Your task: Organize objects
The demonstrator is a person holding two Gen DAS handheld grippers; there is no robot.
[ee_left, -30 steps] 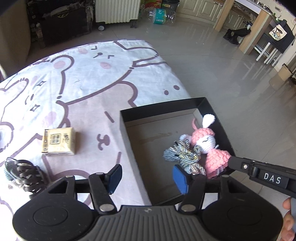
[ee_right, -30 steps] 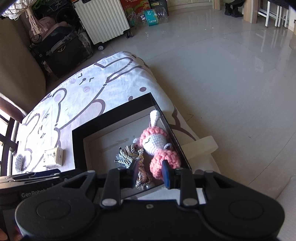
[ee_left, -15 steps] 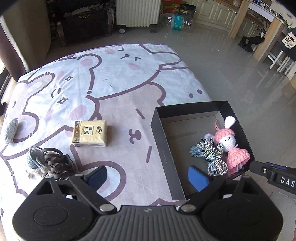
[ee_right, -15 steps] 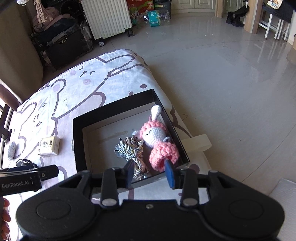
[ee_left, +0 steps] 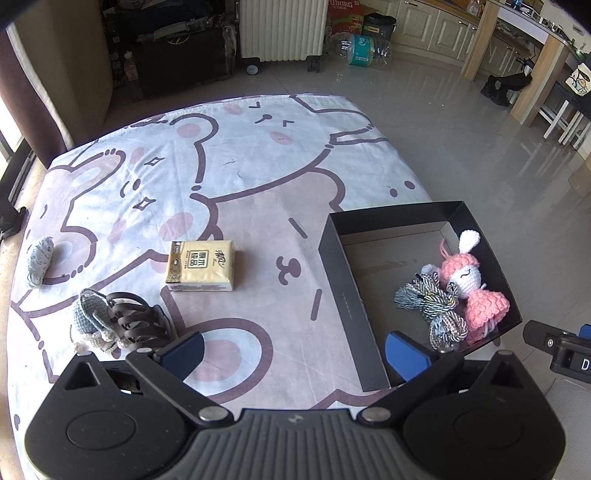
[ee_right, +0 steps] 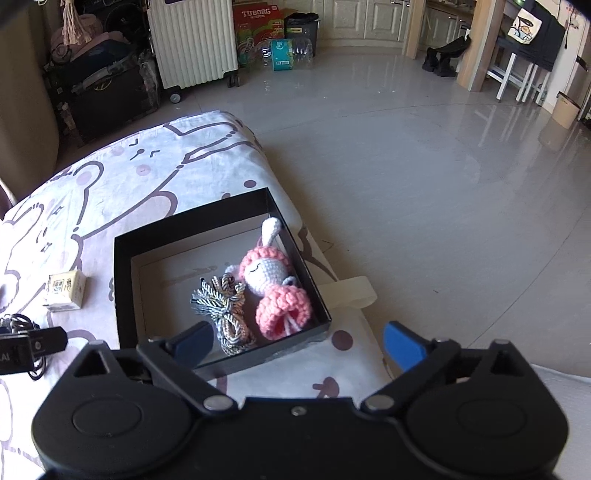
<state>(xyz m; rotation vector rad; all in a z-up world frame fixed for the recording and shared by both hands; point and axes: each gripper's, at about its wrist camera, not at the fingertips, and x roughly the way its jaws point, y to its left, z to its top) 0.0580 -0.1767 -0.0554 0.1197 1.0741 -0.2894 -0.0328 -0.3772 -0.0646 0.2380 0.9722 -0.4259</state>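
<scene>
A black box [ee_left: 343,295] [ee_right: 123,295] sits at the right edge of the bear-print sheet. Inside lie a pink crochet bunny doll [ee_left: 469,284] [ee_right: 273,280] and a grey rope bundle [ee_left: 428,299] [ee_right: 225,306]. On the sheet are a yellow tissue pack [ee_left: 201,266] [ee_right: 66,290], a brown hair claw [ee_left: 136,321] beside a grey crochet pouch [ee_left: 86,314], and a small grey knit piece [ee_left: 38,258]. My left gripper [ee_left: 295,350] hovers over the sheet by the box's left wall, jaws opening, nothing between them. My right gripper [ee_right: 299,343] hovers over the box's near corner, jaws opening, nothing between them.
The sheet [ee_left: 240,166] ends at the bed's far and right edges, with glossy floor beyond. A white suitcase [ee_left: 282,29] and dark bags stand at the back. A pale strap [ee_right: 351,293] hangs off the bed beside the box.
Both grippers went from narrow to wide open. The left view pulled back from the box, bringing the tissue pack and hair claw toward the middle. The right view backed off the box a little.
</scene>
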